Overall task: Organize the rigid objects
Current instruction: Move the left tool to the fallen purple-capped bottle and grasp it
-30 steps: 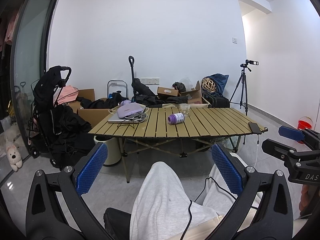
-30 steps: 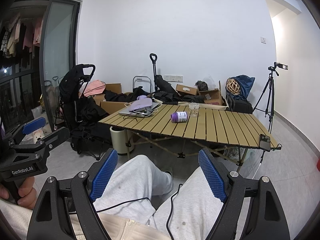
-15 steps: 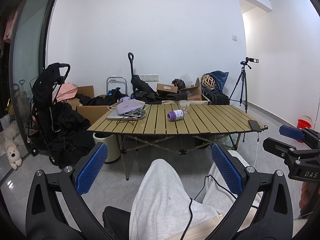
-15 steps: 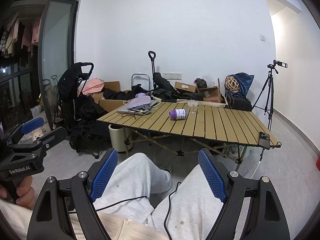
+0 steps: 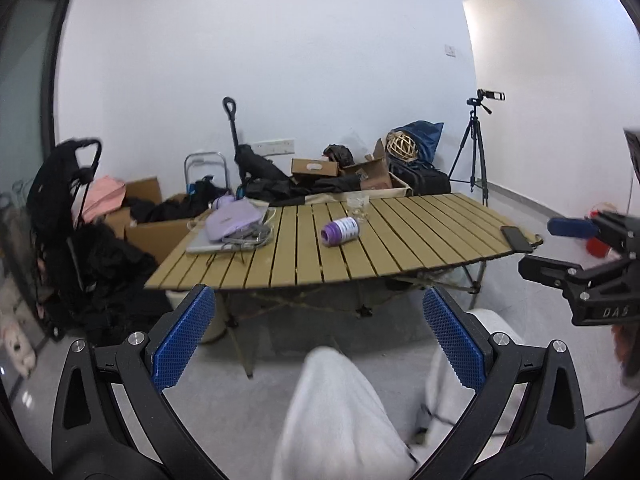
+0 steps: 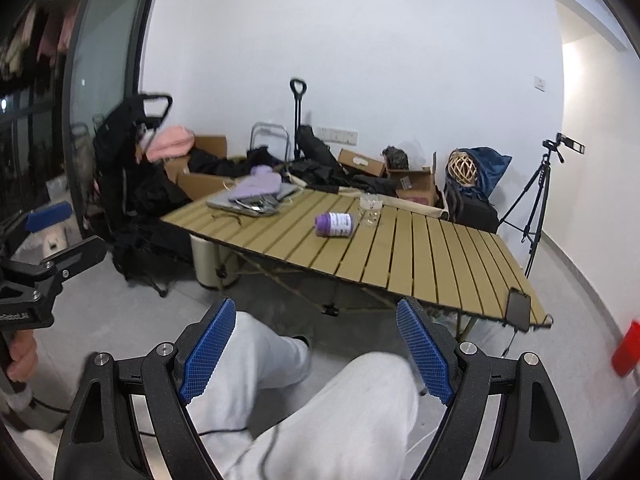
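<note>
Both tools gape wide and empty – left tool [image 5: 318,334], right tool [image 6: 314,350] – facing a purple bottle [image 5: 341,231] lying at 12 o'clock on the slatted desk [image 5: 400,248].

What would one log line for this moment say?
left gripper open, empty | right gripper open, empty | purple bottle lying on table, untouched

Left gripper [image 5: 318,338] and right gripper [image 6: 316,350] both hover level above the lap, fingers spread wide and empty
</note>
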`<state>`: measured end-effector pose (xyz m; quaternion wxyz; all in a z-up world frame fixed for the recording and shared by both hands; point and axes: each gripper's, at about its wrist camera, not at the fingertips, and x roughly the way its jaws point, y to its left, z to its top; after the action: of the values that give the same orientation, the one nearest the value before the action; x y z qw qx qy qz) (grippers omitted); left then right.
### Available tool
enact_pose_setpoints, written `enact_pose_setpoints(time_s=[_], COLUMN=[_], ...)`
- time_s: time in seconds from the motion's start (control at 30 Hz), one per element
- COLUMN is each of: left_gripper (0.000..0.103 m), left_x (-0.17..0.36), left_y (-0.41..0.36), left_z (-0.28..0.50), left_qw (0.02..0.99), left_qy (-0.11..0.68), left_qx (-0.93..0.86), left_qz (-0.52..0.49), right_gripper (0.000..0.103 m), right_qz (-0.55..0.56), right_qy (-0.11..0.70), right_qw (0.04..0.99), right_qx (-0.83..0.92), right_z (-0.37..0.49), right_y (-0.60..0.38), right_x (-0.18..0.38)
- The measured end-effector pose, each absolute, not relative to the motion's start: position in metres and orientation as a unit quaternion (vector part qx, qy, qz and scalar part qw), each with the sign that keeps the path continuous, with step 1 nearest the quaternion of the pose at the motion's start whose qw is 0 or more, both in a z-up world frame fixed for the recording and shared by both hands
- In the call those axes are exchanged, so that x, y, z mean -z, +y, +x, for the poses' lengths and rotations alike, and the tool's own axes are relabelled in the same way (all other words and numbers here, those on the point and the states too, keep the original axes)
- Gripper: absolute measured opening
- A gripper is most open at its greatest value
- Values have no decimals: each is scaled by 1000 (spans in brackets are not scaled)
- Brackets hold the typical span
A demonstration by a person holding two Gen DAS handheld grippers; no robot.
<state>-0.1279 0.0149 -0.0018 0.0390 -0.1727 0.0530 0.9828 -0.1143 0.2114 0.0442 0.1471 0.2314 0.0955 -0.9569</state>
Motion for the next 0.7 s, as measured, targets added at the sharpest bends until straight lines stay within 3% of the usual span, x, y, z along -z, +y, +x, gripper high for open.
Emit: enact_pose_setpoints(time_s=[0.1,0.33,0.53,0.7], left_gripper=[103,103,103,103], left_x=[7,28,52,88], left_y=[20,29,53,92], left_z=[-176,-308,-426,-524], left_qw=[26,111,161,214], left_qy=[73,53,105,204], left_qx=[-985,-967,-947,-906], left_qz=[-153,-224,-257,-305], right_gripper=[87,87,87,87], right_qz=[251,283,323,337], right_qy=[100,79,16,-10], right_qw=[161,166,157,146], right_qx=[949,941,933,930], right_z=[-163,-288,-391,-462], right_y=[206,200,214,227], right_x=[-41,-19,6,21])
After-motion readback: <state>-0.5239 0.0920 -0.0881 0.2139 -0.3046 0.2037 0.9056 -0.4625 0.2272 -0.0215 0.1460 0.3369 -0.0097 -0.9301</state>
